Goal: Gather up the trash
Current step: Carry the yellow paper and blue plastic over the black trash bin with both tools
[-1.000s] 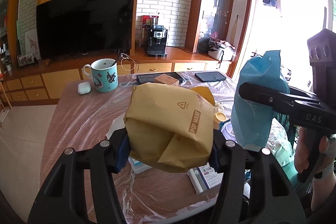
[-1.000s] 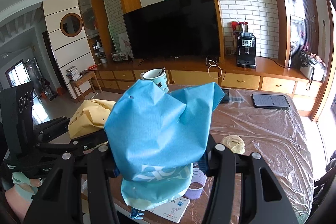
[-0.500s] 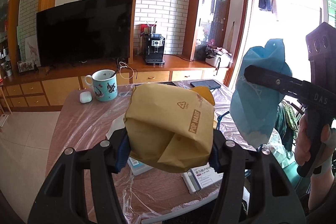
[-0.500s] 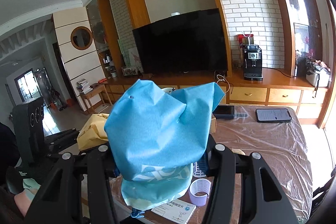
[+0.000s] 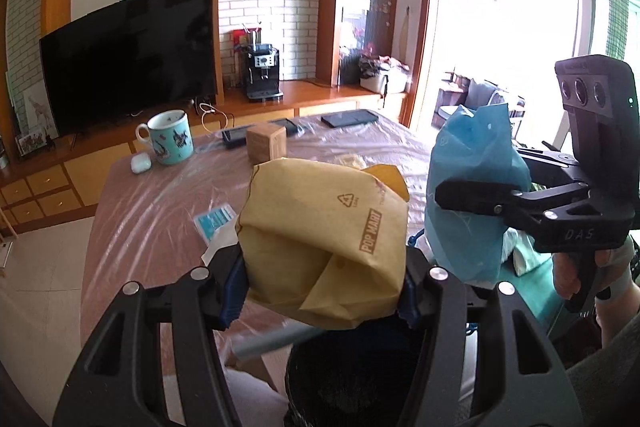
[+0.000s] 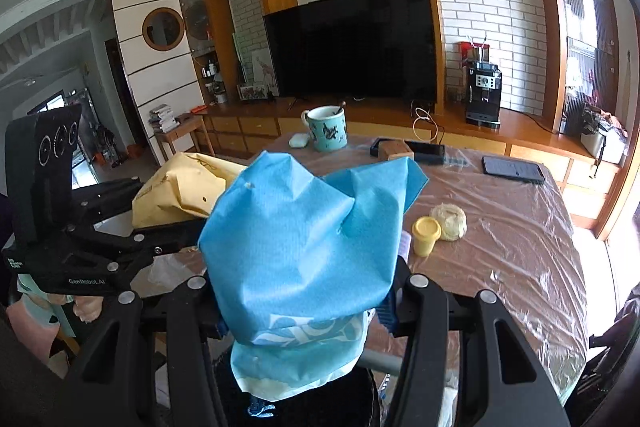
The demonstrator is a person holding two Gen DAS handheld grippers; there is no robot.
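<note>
My left gripper [image 5: 322, 291] is shut on a crumpled yellow paper bag [image 5: 324, 243] printed POP MART, held above a dark bin opening [image 5: 352, 375] at the table's near edge. My right gripper [image 6: 308, 303] is shut on a crumpled blue paper bag [image 6: 304, 247], also above a dark opening [image 6: 296, 399]. In the left wrist view the right gripper [image 5: 472, 195] and the blue bag [image 5: 468, 195] are at the right. In the right wrist view the left gripper [image 6: 120, 247] and the yellow bag [image 6: 180, 195] are at the left.
The table [image 6: 520, 247] is covered in clear plastic film. On it are a teal mug [image 6: 326, 129], a white earbud case [image 5: 140, 163], a wooden block [image 5: 266, 145], phones [image 6: 512, 169], a yellow-lidded tub [image 6: 426, 235], a pale lump [image 6: 448, 221] and a blue packet [image 5: 214, 221].
Both grippers have pulled back from over the table towards its near edge, still holding their bags. A dark bin opening has come into view beneath them.
</note>
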